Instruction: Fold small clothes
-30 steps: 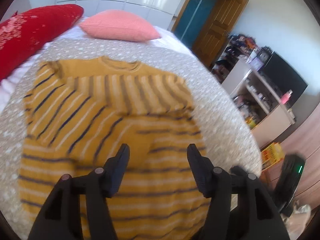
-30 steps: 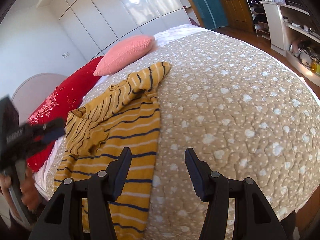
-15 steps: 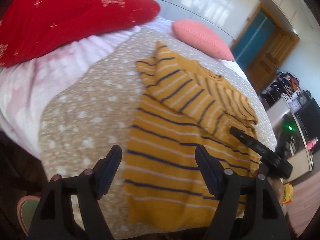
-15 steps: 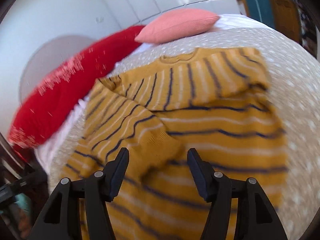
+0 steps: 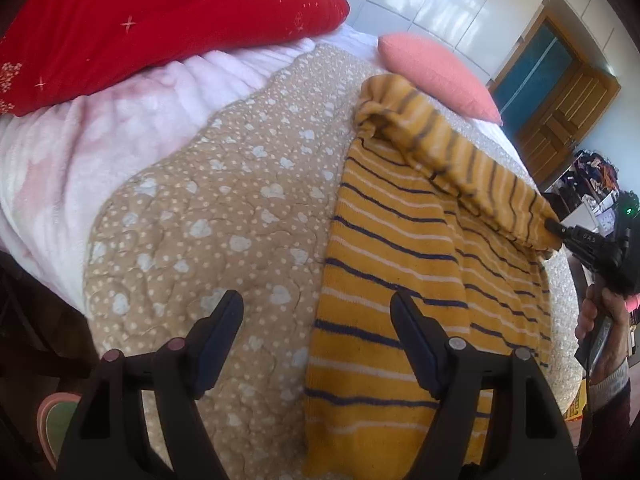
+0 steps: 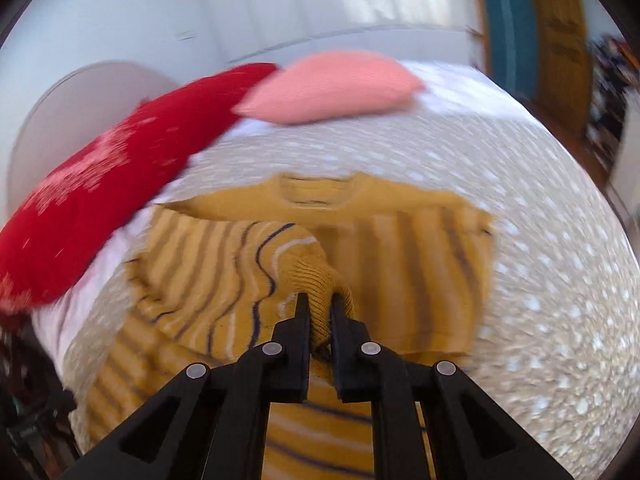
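A mustard yellow sweater with navy and white stripes (image 5: 404,248) lies on the beige dotted quilt (image 5: 208,216). My left gripper (image 5: 316,320) is open and empty, over the sweater's left hem edge. My right gripper (image 6: 319,305) is shut on the sleeve cuff (image 6: 316,276) and holds the sleeve lifted across the sweater body (image 6: 420,248). In the left wrist view the right gripper (image 5: 556,229) shows at the far right, pinching the raised sleeve (image 5: 460,160).
A red pillow (image 5: 140,20) and a pink pillow (image 5: 436,72) lie at the head of the bed. A white sheet (image 5: 80,140) shows beside the quilt. A wooden door (image 5: 560,96) and cluttered shelves (image 5: 592,184) stand beyond the bed's right side.
My right gripper has shut on the sleeve cuff and lifted the sleeve across the sweater. My left gripper has swung to the sweater's left hem edge and stays open.
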A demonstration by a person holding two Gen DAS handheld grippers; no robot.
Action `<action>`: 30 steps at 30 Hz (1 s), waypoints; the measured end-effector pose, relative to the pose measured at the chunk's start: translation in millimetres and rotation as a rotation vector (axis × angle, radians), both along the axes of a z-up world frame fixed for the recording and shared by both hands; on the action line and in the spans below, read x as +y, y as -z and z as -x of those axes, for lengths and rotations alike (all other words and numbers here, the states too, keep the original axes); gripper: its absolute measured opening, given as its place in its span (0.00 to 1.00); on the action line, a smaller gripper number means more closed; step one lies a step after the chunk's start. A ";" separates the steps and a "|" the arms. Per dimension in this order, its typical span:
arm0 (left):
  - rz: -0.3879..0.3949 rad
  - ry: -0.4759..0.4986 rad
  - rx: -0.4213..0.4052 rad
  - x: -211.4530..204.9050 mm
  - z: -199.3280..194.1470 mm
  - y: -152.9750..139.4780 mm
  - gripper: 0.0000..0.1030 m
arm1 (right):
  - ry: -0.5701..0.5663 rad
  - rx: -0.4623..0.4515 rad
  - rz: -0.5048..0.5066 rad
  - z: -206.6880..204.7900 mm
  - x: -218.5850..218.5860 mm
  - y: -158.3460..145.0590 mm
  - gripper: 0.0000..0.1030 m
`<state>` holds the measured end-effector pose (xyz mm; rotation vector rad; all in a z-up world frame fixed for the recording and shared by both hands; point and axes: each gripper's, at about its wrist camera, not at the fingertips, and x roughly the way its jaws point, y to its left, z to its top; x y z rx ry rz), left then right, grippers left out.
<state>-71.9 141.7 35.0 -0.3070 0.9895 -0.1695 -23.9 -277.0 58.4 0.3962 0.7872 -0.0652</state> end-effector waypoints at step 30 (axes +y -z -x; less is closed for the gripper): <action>0.233 0.097 0.102 5.7 32.0 32.4 0.39 | -0.115 -0.001 -0.340 206.6 40.6 75.7 0.59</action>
